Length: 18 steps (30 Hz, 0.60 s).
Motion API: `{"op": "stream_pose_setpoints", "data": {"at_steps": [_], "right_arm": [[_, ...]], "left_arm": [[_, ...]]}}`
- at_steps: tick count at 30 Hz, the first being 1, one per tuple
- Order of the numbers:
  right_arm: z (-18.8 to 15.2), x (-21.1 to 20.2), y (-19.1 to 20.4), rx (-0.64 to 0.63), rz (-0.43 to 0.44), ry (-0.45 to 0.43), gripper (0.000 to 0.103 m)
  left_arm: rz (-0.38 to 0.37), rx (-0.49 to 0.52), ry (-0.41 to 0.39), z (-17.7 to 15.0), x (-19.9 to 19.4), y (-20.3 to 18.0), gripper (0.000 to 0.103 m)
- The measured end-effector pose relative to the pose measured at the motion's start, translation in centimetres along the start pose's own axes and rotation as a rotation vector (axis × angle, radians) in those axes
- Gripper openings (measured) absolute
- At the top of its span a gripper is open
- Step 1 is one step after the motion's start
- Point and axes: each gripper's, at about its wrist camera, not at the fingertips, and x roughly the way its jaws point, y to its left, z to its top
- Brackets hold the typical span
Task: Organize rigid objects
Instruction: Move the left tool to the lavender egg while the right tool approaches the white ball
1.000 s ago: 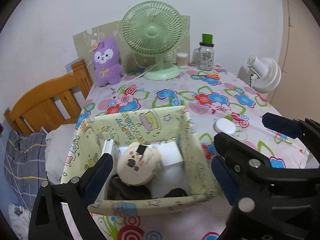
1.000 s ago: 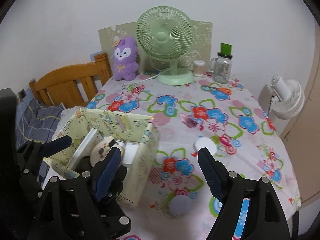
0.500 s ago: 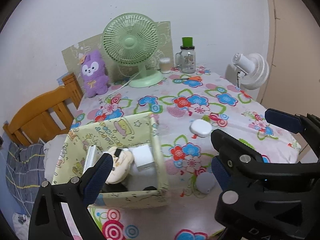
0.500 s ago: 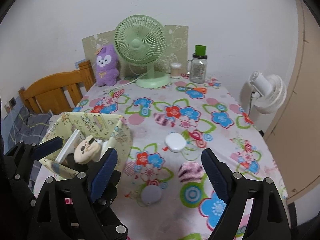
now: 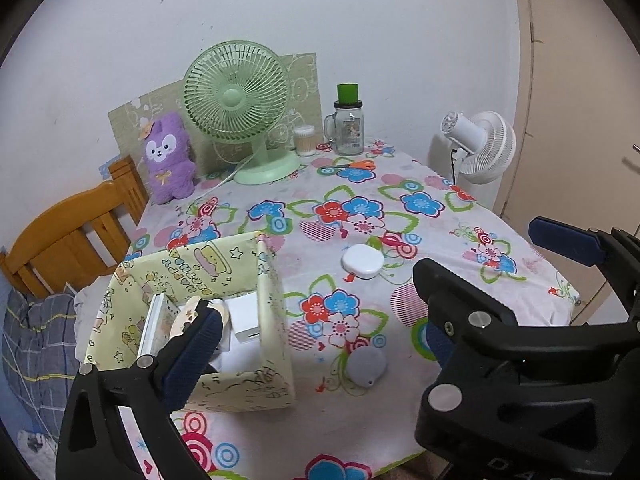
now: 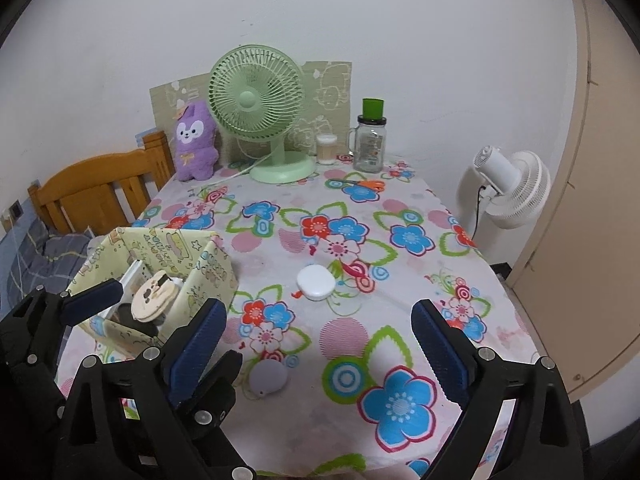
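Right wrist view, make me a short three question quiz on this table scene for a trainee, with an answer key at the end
1. True or false: the white rounded case lies inside the yellow fabric box.
2. Which loose item lies nearer the right gripper: A) the white rounded case, B) the grey round pouch, C) the glass jar with the green lid?
3. Fill in: the purple plush toy leans by the wall, beside the green ____.

Key
1. False: it lies on the flowered tablecloth, apart from the box.
2. B
3. fan
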Motion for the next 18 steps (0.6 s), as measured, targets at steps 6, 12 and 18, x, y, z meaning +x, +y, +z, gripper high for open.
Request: {"op": "stream_pose_setpoints", "data": {"at_steps": [6, 12, 18], "right_arm": [[-0.7, 0.0, -1.1, 0.010, -0.013, 0.006, 0.097], [-1.5, 0.5, -2.6, 0.026, -0.028, 0.021, 0.097], [-2.2, 1.3, -3.9, 0.027, -0.037, 0.032, 0.097]], "left_arm": [[-0.012, 0.018, -0.005, -0.3, 0.2, -1.4, 0.103], [-0.060, 0.006, 0.014, -0.6, 1.1, -2.7, 0.103], [-0.097, -0.027, 0.018, -1.0, 2.5, -3.8, 0.103]]}}
